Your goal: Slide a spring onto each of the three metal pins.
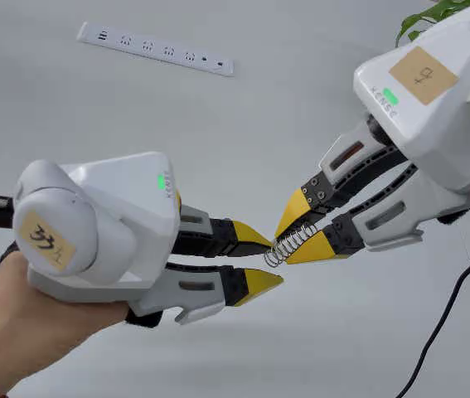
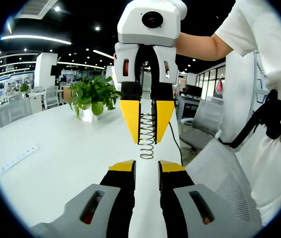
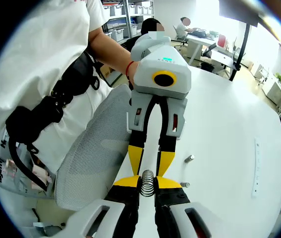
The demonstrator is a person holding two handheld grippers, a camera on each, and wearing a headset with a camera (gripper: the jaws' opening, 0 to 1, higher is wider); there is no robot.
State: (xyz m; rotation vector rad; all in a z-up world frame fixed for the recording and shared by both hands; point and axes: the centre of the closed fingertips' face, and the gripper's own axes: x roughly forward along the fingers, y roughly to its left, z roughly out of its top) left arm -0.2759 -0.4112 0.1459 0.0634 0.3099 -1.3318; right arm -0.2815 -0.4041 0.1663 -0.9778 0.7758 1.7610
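The right tongs [image 1: 284, 247] are closed on a coiled spring [image 1: 291, 242], gripped across its coils between the yellow tips, with one end poking out past the tips toward the other tool. The left tongs [image 1: 276, 261] point back at it, tip to tip and just beside the free end of the spring; they stand a little apart with nothing between them (the white table [image 1: 218, 149] shows through the gap in the left gripper view). A hand [image 1: 19, 323] wraps the left tool's body from below. Both tools are held up off the table. In the right gripper view two small metal pins [image 3: 189, 158] lie on the table beyond the tongs, apart from each other and from the spring. A white power strip [image 1: 156, 48] lies farther off, and a leafy plant [image 2: 93, 96] sits in a white pot [image 2: 87, 115] near the table's far side. A mesh-backed chair [image 3: 90, 148] stands beside the table.
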